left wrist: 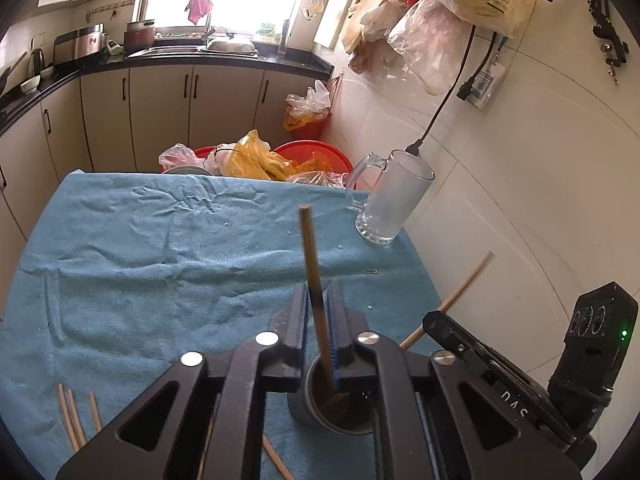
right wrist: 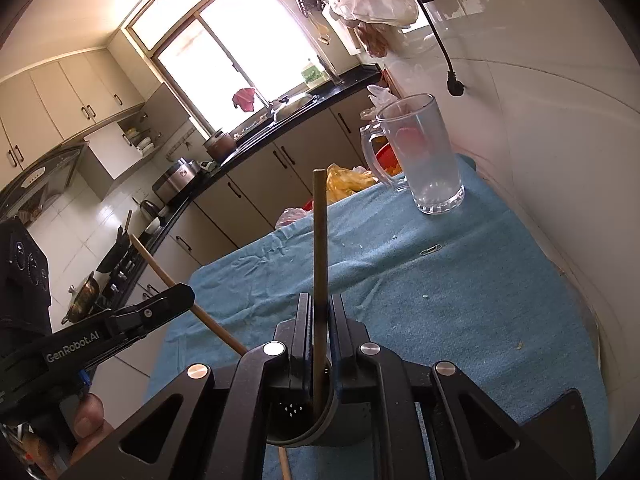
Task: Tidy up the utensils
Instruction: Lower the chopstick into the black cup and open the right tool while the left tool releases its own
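the left tongs (left wrist: 318, 320) are nearly closed around a dark-tipped wooden chopstick (left wrist: 310, 256), which stands almost upright with its lower end inside the grey utensil holder (left wrist: 320, 400) directly below the tongs. the right tongs (right wrist: 319, 320) are likewise pinched on a second chopstick (right wrist: 320, 248), also upright, its lower end dropping into the same holder (right wrist: 312, 420) just beneath them. judging by this, both sticks are about to be let go into the holder, so this pair is close to done. more remains: loose chopsticks (left wrist: 76, 420) lie flat on the blue towel (left wrist: 160, 248) covering the counter, off to the left of the left tongs and nearer the camera, and another one (left wrist: 278, 460) lies beside the holder's base. an empty glass mug (left wrist: 390, 196) stands well ahead and to the right of both tongs, near the wall, with a paper clip (right wrist: 431, 249) on the towel between. the task looks partway along, with those loose sticks still to be collected
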`<state>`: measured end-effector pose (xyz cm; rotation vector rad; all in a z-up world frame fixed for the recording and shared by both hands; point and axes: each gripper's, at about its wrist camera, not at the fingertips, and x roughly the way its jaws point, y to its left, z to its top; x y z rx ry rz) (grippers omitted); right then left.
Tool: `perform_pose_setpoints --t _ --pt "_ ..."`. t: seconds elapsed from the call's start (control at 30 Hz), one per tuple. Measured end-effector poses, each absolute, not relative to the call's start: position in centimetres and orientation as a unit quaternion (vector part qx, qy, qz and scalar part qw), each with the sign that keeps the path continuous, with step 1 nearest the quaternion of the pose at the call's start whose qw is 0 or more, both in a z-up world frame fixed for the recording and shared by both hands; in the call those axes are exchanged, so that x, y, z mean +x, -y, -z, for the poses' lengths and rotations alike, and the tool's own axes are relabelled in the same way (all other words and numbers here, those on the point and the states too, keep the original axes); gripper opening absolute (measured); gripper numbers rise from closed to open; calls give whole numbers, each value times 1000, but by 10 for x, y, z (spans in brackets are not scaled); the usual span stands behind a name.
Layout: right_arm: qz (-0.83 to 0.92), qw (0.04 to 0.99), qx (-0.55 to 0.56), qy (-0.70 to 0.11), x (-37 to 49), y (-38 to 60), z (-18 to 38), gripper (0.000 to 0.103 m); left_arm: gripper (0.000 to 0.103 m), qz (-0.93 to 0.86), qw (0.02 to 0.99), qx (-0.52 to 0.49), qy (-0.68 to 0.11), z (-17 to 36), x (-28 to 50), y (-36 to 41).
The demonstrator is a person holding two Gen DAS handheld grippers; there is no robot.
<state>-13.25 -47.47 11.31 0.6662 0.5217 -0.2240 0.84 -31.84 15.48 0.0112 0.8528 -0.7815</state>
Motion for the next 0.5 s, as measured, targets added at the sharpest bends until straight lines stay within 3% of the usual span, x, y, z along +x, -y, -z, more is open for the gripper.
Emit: perform_pose_setpoints --t 0.07,0.13,0.37,0.5 --pt "112 906 321 -250 -134 476 -115 15 33 369 841 3 -396 -158 7 316" --pt "112 907 323 -245 -137 475 -118 28 35 367 846 3 -386 -163 4 314" --pt "122 913 318 -223 -158 472 -134 29 38 370 852 -8 -371 -181 -10 296" --pt "128 917 311 -214 -175 463 -143 36 42 368 859 -11 -355 -194 -25 279"
